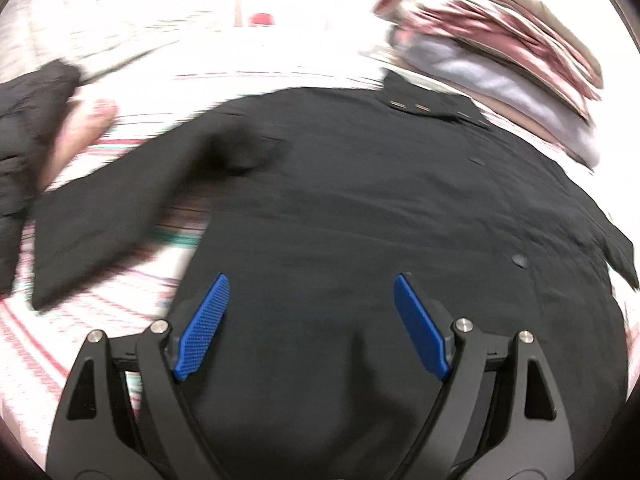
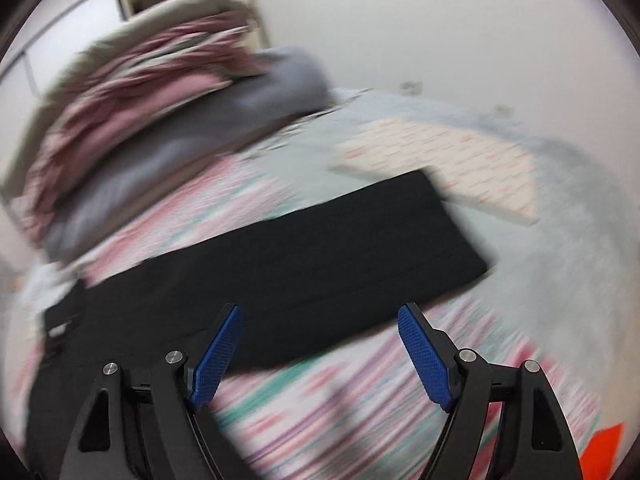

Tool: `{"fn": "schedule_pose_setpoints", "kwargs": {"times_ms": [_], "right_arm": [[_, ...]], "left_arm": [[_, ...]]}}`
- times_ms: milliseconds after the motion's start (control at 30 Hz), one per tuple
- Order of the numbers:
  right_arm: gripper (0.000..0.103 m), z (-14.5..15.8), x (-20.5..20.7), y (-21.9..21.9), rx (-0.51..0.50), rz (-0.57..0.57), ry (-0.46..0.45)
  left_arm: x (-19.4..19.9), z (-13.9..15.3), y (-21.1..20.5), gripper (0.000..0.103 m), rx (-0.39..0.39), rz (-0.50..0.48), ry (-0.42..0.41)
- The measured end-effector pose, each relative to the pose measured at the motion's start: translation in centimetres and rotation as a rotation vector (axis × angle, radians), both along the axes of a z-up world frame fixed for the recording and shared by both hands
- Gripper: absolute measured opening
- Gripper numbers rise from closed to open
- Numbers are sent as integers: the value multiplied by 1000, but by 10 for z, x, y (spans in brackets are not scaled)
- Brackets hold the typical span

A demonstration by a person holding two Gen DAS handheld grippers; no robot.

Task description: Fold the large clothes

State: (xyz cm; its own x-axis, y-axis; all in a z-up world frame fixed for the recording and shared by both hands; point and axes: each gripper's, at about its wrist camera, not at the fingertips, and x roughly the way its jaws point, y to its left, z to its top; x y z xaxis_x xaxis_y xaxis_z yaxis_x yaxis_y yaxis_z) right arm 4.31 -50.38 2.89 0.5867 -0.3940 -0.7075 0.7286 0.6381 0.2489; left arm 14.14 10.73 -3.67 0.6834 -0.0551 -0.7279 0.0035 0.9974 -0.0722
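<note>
Garment: a black coat (image 1: 360,200) lies spread flat on the striped bedspread (image 1: 132,280), front up with its snaps showing, so that the sleeves and edges can be reached for folding.
Collar end: the collar with its metal snaps (image 1: 420,106) points away from the left camera, toward the stack of folded bedding (image 1: 500,48) (pink, grey and beige layers, blurred).
Left sleeve: one sleeve (image 1: 100,224) stretches out sideways over the bedspread, away from the body, which I judge leaves it ready to be folded in first.
Right sleeve: the other sleeve (image 2: 340,248) lies straight across the right view, its cuff end near a patterned pillow (image 2: 448,160).
Left gripper (image 1: 312,320): blue pads spread wide, nothing between them; it hovers above the coat's lower body, probably on its way to a hem or side edge.
Right gripper (image 2: 320,344): also spread and holding nothing, hanging just over the near edge of the right sleeve, likely lining up to pinch it.
Progress: no fold shows yet, so the task looks to be at its start.
Caution: both views are smeared by motion, so whether either pad touches cloth I cannot tell.
</note>
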Motion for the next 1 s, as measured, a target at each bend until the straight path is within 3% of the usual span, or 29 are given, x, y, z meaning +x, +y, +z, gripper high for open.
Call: {"fn": "schedule_pose_setpoints", "kwargs": {"times_ms": [167,267,333,500,533,567,667,700,767,867,1000], "right_arm": [[82,-12,11,81,67,152,-32],[82,-37,25,113,60,237,18],[82,-49,40,127,59,290,82],[82,-46,55,154,18,329,70],[82,-46,59,153,15,337,73],[82,-48,64,154,19,349,77],[82,-55,68,154,38,345,88],[82,-58,70,154,45,339,96],[82,-62,73,153,64,328,106],[82,-66,78,152,76,317,110],[82,-67,79,152,61,312,115]], "left_arm": [[2,9,82,85,40,180,10],[9,6,139,85,52,322,27],[16,-5,178,84,57,411,59],[42,-55,252,84,-30,526,212],[44,-58,256,79,-69,513,198],[46,-58,258,59,-92,500,159],[57,-47,247,15,-79,433,116],[60,-40,242,15,-73,404,101],[59,-15,229,10,23,374,14],[44,38,203,10,193,307,-219],[48,77,211,11,351,375,-352]]}}
